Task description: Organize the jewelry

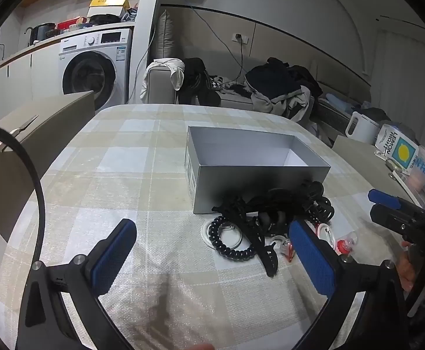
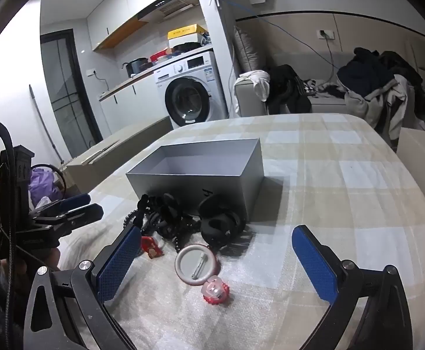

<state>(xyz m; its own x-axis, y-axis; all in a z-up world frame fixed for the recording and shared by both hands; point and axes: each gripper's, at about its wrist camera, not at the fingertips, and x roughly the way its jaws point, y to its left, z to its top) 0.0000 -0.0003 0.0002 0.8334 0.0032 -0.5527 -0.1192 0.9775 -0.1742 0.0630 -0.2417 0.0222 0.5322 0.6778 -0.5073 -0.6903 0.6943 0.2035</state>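
Just ahead of the right hand-held gripper (image 2: 215, 265), between its spread fingers, lie a pale ring-shaped piece (image 2: 196, 264) and a small red-and-clear trinket (image 2: 215, 291) on the counter (image 2: 343, 180). Beyond them sits a tangle of black hair ties and clips (image 2: 189, 218), touching the near wall of the open grey box (image 2: 200, 172), which looks empty. The left hand-held gripper (image 1: 212, 259) also stands wide open with nothing in it, its right finger beside a black coil tie (image 1: 230, 240) at the pile's edge. Nothing appears sorted yet, so I judge the task is at its first pick. The next move likely calls for lowering the right fingers around the pale ring, closing, then carrying it over the box rim. What the black tangle holds is hard to tell, so single loose pieces look the safer start.
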